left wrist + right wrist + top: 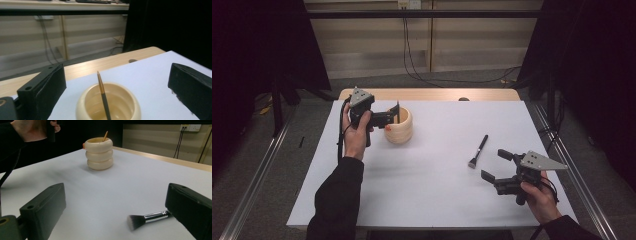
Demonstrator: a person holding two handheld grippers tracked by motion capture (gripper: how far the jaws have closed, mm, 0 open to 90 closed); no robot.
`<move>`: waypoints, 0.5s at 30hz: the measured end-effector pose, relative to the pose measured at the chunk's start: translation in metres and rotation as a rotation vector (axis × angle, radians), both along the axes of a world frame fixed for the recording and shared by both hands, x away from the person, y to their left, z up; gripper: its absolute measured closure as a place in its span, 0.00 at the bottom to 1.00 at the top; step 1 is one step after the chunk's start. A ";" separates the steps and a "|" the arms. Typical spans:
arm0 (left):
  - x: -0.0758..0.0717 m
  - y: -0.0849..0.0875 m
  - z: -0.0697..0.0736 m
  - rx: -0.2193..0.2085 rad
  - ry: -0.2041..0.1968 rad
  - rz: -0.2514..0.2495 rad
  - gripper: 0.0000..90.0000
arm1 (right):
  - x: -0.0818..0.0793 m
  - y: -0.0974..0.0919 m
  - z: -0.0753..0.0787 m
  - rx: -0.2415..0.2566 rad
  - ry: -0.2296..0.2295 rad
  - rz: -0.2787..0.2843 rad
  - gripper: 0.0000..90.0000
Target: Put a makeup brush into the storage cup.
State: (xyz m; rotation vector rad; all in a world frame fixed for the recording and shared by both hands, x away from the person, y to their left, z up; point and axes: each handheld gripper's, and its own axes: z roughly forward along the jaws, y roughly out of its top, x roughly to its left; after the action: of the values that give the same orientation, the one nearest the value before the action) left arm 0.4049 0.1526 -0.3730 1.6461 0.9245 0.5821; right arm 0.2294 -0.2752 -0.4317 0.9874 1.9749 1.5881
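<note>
Makeup brush (478,150) lies flat on white table (437,190), right of centre, bristles toward near edge, handle running far-right. Slim brush (103,98) already stands in cream holder (399,126), far left. Left gripper (393,116) hangs w/ jaws wide over holder, holding nothing. Right gripper (495,165) spread wide just beside makeup brush, pickup likely left.
</note>
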 end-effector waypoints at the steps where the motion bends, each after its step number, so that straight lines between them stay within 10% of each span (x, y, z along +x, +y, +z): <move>1: -0.002 0.000 -0.001 0.007 -0.006 -0.006 0.01 | 0.000 0.000 0.000 0.001 0.001 0.000 0.03; 15: -0.043 0.000 -0.003 0.000 -0.048 -0.079 0.01 | 0.000 -0.002 -0.001 0.002 0.001 -0.008 0.03</move>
State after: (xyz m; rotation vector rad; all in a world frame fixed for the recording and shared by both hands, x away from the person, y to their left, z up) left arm 0.3624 0.1529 -0.3757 1.6541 0.8211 0.5650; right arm 0.2290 -0.2773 -0.4322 0.9958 1.9683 1.5863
